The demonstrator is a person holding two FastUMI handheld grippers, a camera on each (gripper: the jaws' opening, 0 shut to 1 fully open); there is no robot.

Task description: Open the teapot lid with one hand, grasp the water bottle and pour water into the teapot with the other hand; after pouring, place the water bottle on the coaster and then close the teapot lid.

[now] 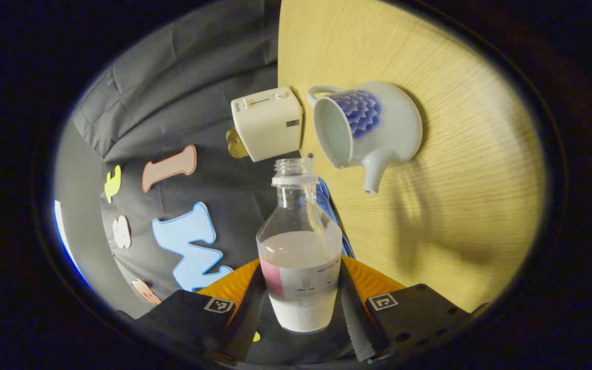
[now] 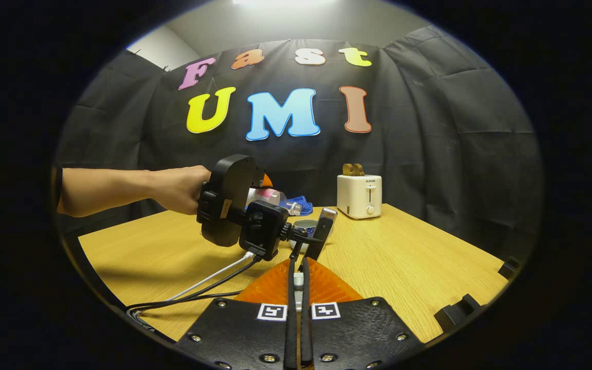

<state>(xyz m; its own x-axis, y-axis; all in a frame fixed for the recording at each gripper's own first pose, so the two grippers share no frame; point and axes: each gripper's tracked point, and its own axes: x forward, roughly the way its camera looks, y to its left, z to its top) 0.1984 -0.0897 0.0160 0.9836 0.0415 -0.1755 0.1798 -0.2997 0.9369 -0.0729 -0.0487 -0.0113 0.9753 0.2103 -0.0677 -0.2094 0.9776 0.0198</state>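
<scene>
Left gripper: jaws grasping the uncapped water bottle, tipped sideways, mouth just beside the open teapot on the wooden surface. Right gripper: jaws clenched on something thin, hard to identify. Toaster behind.

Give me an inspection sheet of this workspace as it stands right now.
Surface: wooden table, nothing spilled that I can see.
Job's things: water bottle uncapped, part full, tipped toward teapot, whose lid is off.
Clutter: toaster; blue item behind the bottle.
Grippers: left claw clamps the bottle; right claw nearly closed, contents unclear.
Cables: white and black leads trail across the table.
Surroundings: black cloth wall.
</scene>
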